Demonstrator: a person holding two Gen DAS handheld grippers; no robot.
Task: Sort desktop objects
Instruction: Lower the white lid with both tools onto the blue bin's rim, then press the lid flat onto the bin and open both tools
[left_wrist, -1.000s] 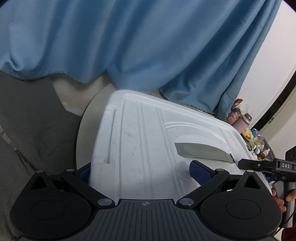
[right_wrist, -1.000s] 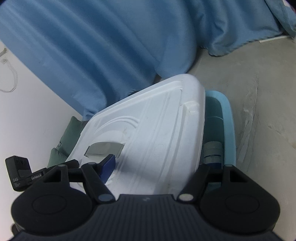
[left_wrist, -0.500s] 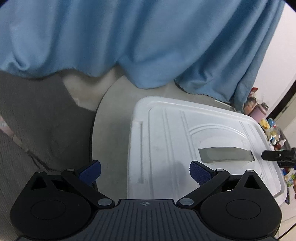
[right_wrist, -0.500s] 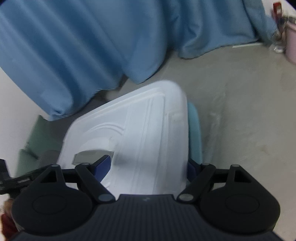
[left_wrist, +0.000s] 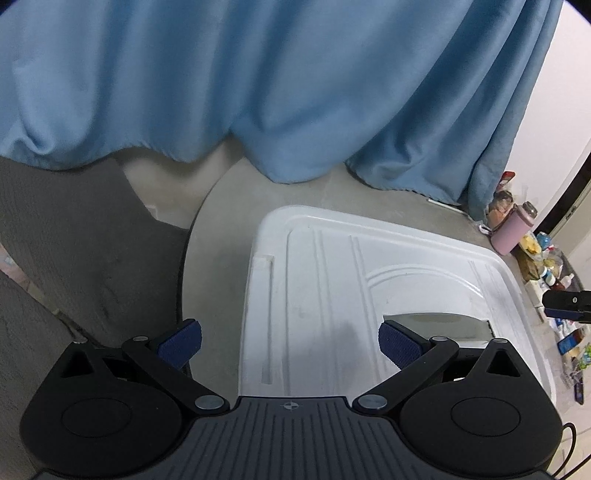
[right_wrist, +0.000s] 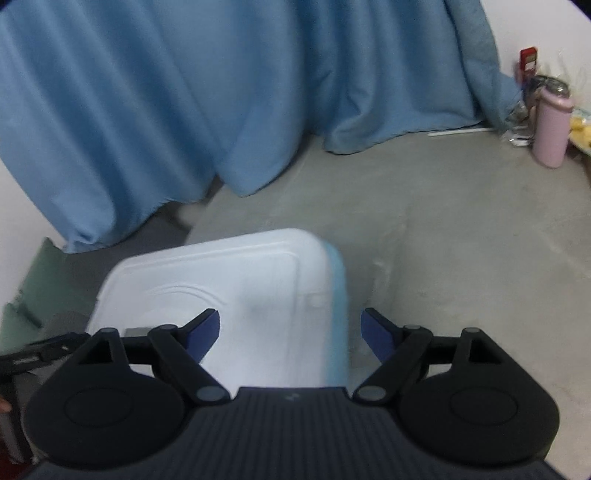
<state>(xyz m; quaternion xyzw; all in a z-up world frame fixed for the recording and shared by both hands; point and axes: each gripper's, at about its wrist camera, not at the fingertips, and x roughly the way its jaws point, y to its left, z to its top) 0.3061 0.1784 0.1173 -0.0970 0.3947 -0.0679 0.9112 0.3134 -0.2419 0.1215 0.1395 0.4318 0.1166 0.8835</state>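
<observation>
White plastic lid (left_wrist: 369, 295) sits on the blue bin (right_wrist: 337, 317). Both grippers' jaws gape empty above it: left gripper (left_wrist: 290, 345), right gripper (right_wrist: 290, 332). Sorting looks nearly finished.

A white lid (left_wrist: 369, 295) with a grey recess sits on a light blue box (right_wrist: 337, 314). The curtain (left_wrist: 258, 92) across the top of the frame is plain blue, the table (right_wrist: 461, 240) grey-beige. A pink bottle (right_wrist: 551, 125) stands upper right. Both black grippers carry dark blue ribbed pads (left_wrist: 181, 341).

You see a glossy, smooth white plastic lid (left_wrist: 332, 295), a matt grey rough table surface (right_wrist: 461, 240), and soft blue cloth curtain (left_wrist: 258, 92).
</observation>
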